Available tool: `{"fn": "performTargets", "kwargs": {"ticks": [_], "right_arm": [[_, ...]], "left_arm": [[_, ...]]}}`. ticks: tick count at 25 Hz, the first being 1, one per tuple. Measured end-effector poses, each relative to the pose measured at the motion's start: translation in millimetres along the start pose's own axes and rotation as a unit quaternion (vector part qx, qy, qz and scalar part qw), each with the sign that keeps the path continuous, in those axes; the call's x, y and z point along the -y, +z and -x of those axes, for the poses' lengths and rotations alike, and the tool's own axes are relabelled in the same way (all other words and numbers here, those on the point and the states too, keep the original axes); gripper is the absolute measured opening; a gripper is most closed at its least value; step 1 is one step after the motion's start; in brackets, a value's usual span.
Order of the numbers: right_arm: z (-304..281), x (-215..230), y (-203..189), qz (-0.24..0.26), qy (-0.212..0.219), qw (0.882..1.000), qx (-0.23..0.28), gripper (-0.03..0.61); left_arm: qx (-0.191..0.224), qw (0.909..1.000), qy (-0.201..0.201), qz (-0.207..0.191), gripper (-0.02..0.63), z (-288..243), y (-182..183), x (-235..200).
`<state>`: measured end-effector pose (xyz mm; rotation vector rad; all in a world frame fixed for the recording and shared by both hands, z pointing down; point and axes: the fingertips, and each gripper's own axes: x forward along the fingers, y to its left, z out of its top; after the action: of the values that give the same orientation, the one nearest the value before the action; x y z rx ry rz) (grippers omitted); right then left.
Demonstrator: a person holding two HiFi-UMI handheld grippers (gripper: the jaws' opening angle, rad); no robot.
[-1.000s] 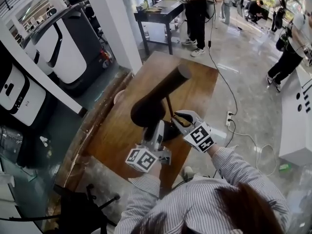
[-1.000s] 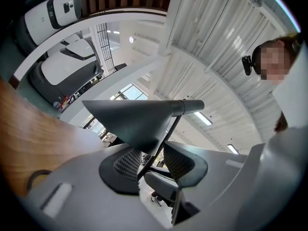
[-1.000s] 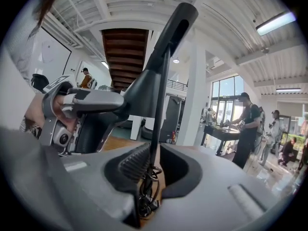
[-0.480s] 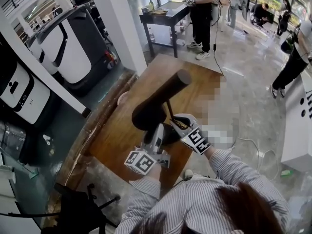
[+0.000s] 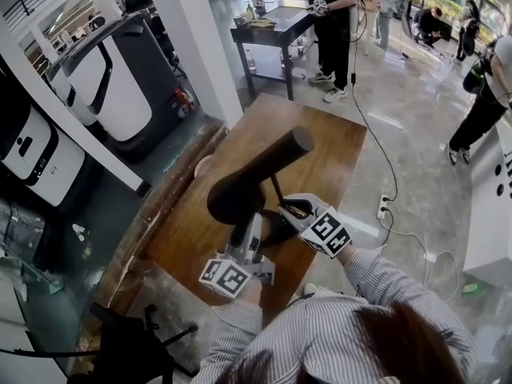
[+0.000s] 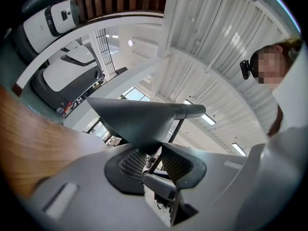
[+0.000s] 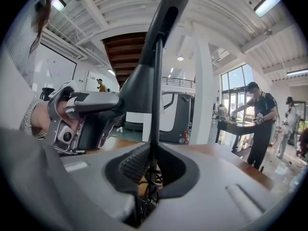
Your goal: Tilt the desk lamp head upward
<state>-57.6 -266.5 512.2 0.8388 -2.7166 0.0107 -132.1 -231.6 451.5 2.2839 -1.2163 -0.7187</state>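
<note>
Your grippers work over a brown wooden table [image 5: 320, 146], which stands on a grey polished floor [image 5: 416, 150]. Beyond the left gripper [image 6: 154, 160] a white column [image 5: 192, 46] rises, and farther out on that side stand large white and black machines [image 5: 104, 70]. On the floor, out past the right gripper [image 7: 153, 167], lies a white power strip [image 5: 384, 206] with its cable. Far ahead of both grippers is a dark table [image 5: 276, 26], and a person in black [image 5: 332, 22] leans over it.

On that dark table there is something like a small bottle [image 5: 251, 10]; you cannot tell what is inside.

The desk lamp stands on the wooden table directly in front of you, with its round base [image 5: 276, 226] between the two grippers. The left gripper comes from below and its jaws are nearly together, pinching the lower edge of the lamp head [image 5: 256, 170]. The head is dark, wide at the near end and narrow at the far end, and it slopes up away from you. The right gripper has its jaws pressed on the thin stem [image 7: 155, 95], low down, just above the base. The two grippers are very near each other.
</note>
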Motion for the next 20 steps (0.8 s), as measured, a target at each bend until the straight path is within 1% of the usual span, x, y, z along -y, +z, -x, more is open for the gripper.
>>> {"fn": "performTargets", "kwargs": {"ticks": [3, 11, 15, 20], "right_arm": [[0.4, -0.3, -0.8, -0.003, 0.001, 1.0, 0.002, 0.043], [-0.5, -1.6, -2.7, -0.007, 0.011, 1.0, 0.011, 0.041], [-0.2, -2.1, -2.1, -0.007, 0.017, 1.0, 0.013, 0.041], [0.2, -1.7, -1.7, -0.008, 0.022, 1.0, 0.012, 0.041]], "left_arm": [[-0.004, 0.9999, 0.013, 0.008, 0.098, 1.4, 1.6, 3.4], [-0.009, 0.9995, 0.027, -0.011, 0.092, 8.3, 8.3, 4.7], [-0.01, 0.9986, 0.037, -0.037, 0.091, 12.2, 16.0, 5.7], [-0.009, 0.9941, 0.051, -0.095, 0.089, 18.2, 33.5, 8.0]]}}
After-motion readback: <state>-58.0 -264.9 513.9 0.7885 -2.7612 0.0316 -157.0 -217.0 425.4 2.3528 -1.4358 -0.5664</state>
